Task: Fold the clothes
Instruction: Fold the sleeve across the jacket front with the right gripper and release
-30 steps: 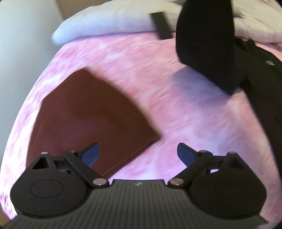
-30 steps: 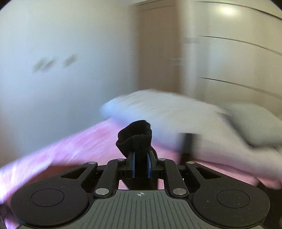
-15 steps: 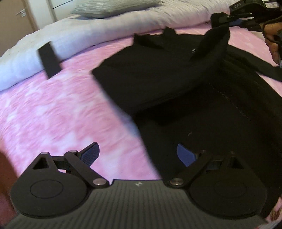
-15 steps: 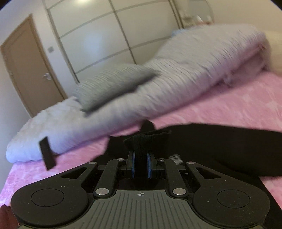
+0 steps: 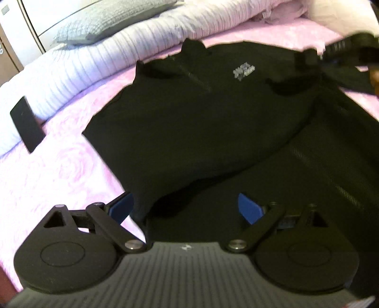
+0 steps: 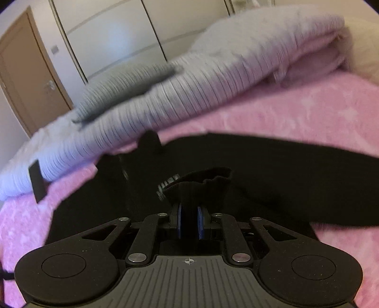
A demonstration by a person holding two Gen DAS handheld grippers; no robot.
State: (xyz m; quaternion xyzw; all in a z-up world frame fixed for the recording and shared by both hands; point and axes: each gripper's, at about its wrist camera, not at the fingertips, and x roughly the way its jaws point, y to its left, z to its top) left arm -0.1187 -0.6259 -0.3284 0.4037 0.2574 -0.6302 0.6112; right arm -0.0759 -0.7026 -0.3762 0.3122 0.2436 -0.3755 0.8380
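Observation:
A black sweater with a small grey chest logo lies spread on the pink bedspread. One sleeve is drawn across its body. My left gripper hovers open over the sweater's near part, blue pads wide apart, black cloth below them. My right gripper is shut on the sleeve's ribbed cuff and holds it low over the sweater body. In the left wrist view the right gripper is a blur at the top right, above the chest.
A ribbed white duvet and a grey pillow lie along the far side of the bed. A flat black rectangle leans against the duvet at the left. A brown door and wardrobe panels stand behind.
Both views swung from the bed's left side, with its folded maroon garment, to the black sweater. The right gripper carried the cuff down over the sweater body. The left gripper stayed open.

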